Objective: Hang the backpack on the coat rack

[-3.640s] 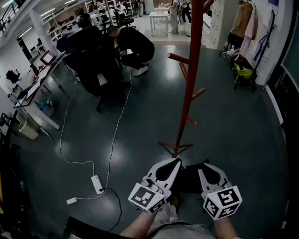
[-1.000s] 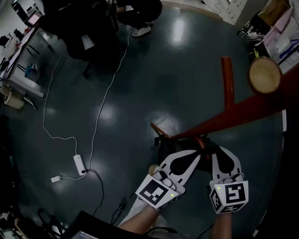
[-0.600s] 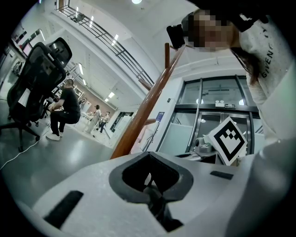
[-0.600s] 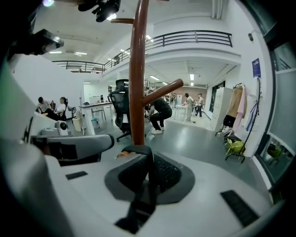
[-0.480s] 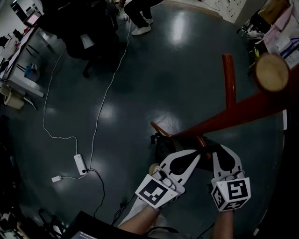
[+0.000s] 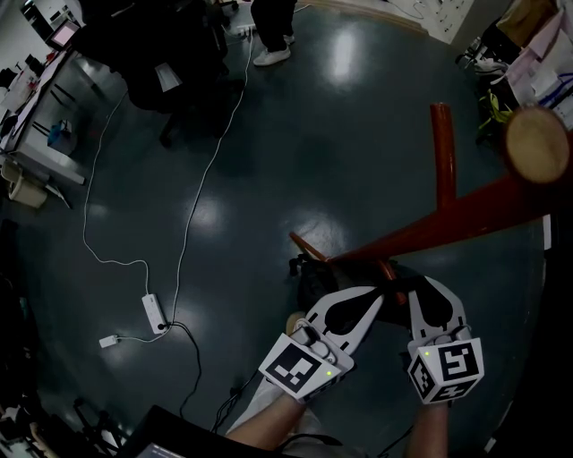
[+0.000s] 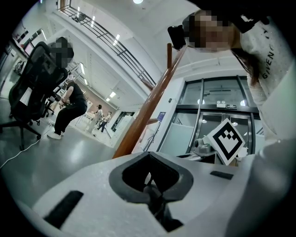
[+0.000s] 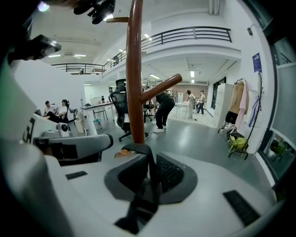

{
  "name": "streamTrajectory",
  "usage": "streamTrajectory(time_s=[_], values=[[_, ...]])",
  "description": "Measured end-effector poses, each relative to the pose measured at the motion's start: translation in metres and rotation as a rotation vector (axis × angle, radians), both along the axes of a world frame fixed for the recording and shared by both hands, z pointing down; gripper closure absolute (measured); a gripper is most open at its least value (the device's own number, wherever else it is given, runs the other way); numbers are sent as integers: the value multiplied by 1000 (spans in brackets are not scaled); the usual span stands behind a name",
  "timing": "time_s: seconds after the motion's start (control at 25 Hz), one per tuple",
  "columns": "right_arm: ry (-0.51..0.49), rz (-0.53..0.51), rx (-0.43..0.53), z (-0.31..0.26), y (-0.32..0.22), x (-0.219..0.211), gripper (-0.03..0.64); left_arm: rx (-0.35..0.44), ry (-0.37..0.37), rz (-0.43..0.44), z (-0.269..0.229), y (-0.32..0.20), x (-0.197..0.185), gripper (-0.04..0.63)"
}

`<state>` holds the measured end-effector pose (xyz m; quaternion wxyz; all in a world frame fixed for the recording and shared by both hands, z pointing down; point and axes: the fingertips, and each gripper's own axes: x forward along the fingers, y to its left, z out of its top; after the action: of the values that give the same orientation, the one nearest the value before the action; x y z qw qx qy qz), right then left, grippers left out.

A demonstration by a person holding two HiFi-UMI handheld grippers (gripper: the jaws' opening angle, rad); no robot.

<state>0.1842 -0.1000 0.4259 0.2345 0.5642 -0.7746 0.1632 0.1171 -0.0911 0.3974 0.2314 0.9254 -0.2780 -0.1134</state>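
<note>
The red-brown coat rack (image 6: 466,224) leans across the head view, its round pole top (image 6: 537,143) close under the camera and one peg (image 6: 440,152) sticking up. The black backpack (image 6: 315,279) hangs beside the pole under both grippers. My left gripper (image 6: 380,297) is shut on a dark strap (image 7: 155,206) of the backpack. My right gripper (image 6: 421,286) is shut on a black strap loop (image 8: 144,155) that arches over its jaws. The pole (image 8: 135,69) stands just past the right jaws and the rack (image 7: 148,106) rises behind the left ones.
A black office chair (image 6: 152,63) and a person's legs (image 6: 269,27) are at the far end of the floor. A white cable with a power strip (image 6: 152,313) lies to the left. Desks (image 6: 36,152) line the left edge; bags and clothes (image 6: 528,63) sit at the right.
Since 3.6 s ago the grippers and backpack have come up from near the rack's base to beside the pole. In the last second the grippers barely moved; the person at the back stepped right.
</note>
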Motion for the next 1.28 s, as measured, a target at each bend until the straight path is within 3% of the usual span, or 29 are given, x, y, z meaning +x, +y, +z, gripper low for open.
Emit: streamTrajectory(time_s=[0.2, 0.8, 1.0, 1.28], values=[[8, -46, -33, 2, 1, 0, 580, 10, -13, -3, 2, 0, -1, 584], [173, -226, -88, 10, 2, -9, 577, 3, -15, -20, 3, -5, -7, 584], [128, -202, -55, -2, -6, -5, 578, -15, -7, -22, 4, -7, -8, 584], [147, -181, -44, 3, -6, -3, 578, -17, -10, -29, 7, -7, -10, 584]])
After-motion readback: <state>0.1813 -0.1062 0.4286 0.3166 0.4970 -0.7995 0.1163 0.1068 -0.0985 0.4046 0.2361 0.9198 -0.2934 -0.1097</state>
